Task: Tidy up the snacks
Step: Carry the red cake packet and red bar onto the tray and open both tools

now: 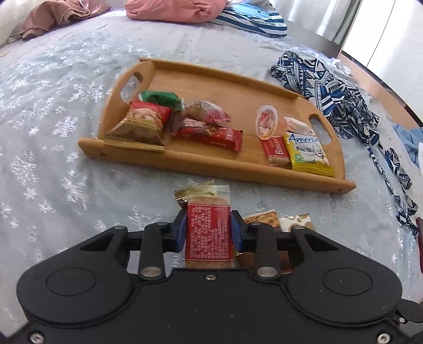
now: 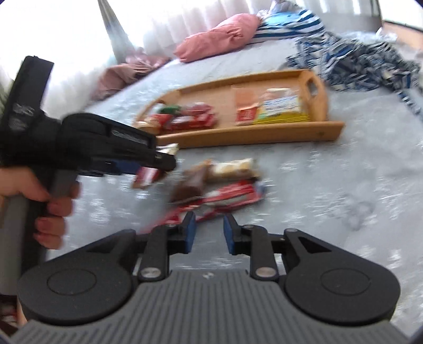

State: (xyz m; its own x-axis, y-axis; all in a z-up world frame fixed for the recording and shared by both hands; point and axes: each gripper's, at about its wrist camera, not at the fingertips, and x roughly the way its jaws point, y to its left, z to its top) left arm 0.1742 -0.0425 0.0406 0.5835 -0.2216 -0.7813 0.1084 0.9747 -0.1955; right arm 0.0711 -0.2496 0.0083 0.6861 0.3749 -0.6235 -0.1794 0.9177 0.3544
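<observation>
My left gripper (image 1: 208, 219) is shut on a red-labelled cereal bar (image 1: 208, 232) in clear wrap, held above the grey bedspread just short of the wooden tray (image 1: 211, 164). The tray holds several snacks: a peanut bag (image 1: 142, 124) and red bars at its left end, a jelly cup (image 1: 267, 121), a Biscoff pack (image 1: 275, 153) and a yellow packet (image 1: 306, 153) at its right end. In the blurred right wrist view my right gripper (image 2: 210, 225) stands open just short of a red-and-white wrapper (image 2: 230, 198), nothing between its fingers. The left gripper (image 2: 148, 169) shows there too, held by a hand.
Loose snacks lie on the bedspread in front of the tray: a brown pack (image 2: 190, 185) and a pale bar (image 2: 232, 169). A blue patterned cloth (image 1: 338, 100) lies right of the tray. Pink pillows (image 1: 174, 10) and a striped cushion (image 1: 253, 21) sit at the far side.
</observation>
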